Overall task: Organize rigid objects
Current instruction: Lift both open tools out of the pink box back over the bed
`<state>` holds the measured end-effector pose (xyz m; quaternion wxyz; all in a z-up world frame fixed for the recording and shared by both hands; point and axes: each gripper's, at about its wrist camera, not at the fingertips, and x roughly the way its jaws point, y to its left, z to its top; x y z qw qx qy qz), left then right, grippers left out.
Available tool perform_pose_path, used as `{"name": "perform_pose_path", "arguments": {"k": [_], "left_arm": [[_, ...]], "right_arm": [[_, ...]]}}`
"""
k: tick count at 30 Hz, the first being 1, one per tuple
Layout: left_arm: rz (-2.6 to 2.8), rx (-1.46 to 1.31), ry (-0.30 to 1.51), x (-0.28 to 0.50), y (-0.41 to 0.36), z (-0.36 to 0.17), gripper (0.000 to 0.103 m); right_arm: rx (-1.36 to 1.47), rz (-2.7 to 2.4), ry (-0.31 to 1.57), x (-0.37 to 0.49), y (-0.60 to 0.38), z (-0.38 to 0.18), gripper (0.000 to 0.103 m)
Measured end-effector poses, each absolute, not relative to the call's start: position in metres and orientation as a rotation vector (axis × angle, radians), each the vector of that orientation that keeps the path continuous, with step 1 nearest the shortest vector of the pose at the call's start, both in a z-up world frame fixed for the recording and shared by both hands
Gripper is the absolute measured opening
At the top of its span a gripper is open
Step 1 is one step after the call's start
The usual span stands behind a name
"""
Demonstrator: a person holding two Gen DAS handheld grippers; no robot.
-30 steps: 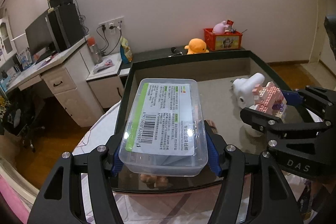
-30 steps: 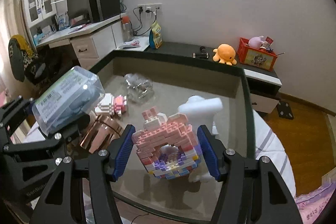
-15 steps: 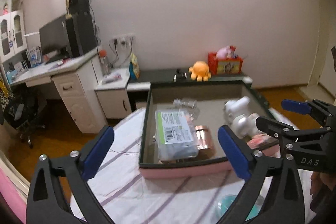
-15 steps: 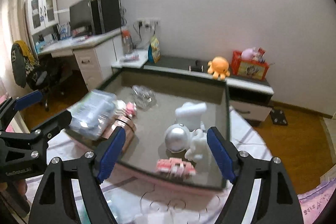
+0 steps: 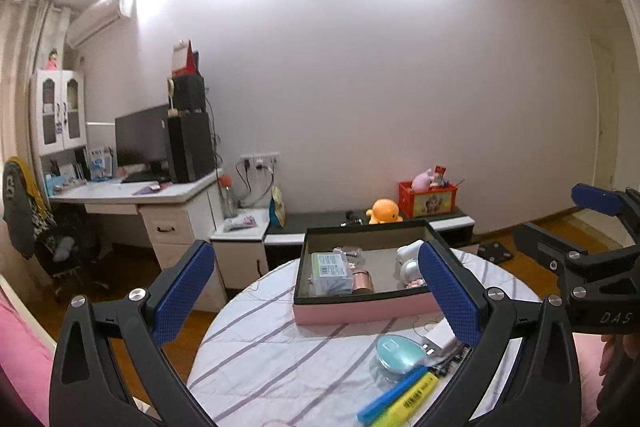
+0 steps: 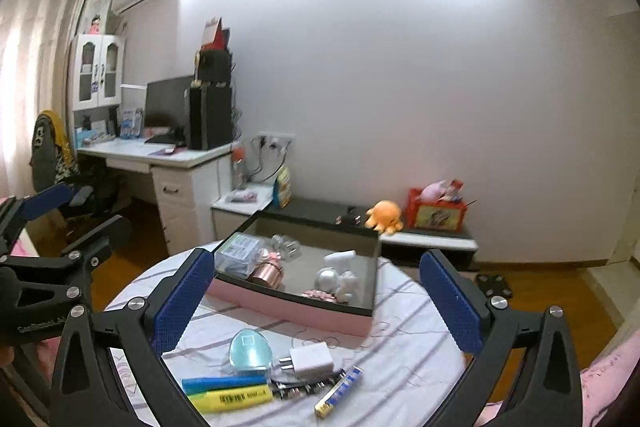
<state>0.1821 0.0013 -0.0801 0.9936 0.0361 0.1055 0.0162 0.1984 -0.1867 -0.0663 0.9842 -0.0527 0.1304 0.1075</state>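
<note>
**Both tongs wide and empty above the table**

Your left gripper (image 5: 316,293) fills the bottom of its frame with its blue pads spread wide and nothing between them. Your right gripper (image 6: 316,301) is just as wide in its own view, also holding nothing.

The pink tray (image 5: 360,311) sits in the lower middle of the left frame, on the striped tablecloth (image 5: 280,359). In the tray's left part lies the clear plastic box (image 5: 331,273) with a green label, and a copper-coloured can (image 5: 362,281) lies just beside it on the right. A white toy figure (image 6: 336,277) stands toward the tray's right side, with the pink brick model (image 6: 320,295) lying at its foot near the front wall.

Outside the tray, at the bottom of the right frame, you have a pale blue egg-shaped case (image 6: 250,349), a white charger plug (image 6: 310,361), a blue marker (image 6: 224,383) touching a yellow highlighter (image 6: 232,398), and a battery (image 6: 340,391) near them.
</note>
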Motion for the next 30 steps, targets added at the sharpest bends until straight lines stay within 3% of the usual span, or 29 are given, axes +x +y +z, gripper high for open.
{"name": "perform_pose_path", "arguments": {"k": [16,30], "left_arm": [[0.019,0.103,0.206,0.123,-0.014,-0.08,0.103],[0.006,0.081,0.378,0.158,0.004,-0.122,0.103]], "right_arm": [[-0.056,0.166,0.229,0.129,-0.204,-0.069,0.103],[-0.027,0.135,0.338,0.148,-0.222,-0.103,0.103]]}}
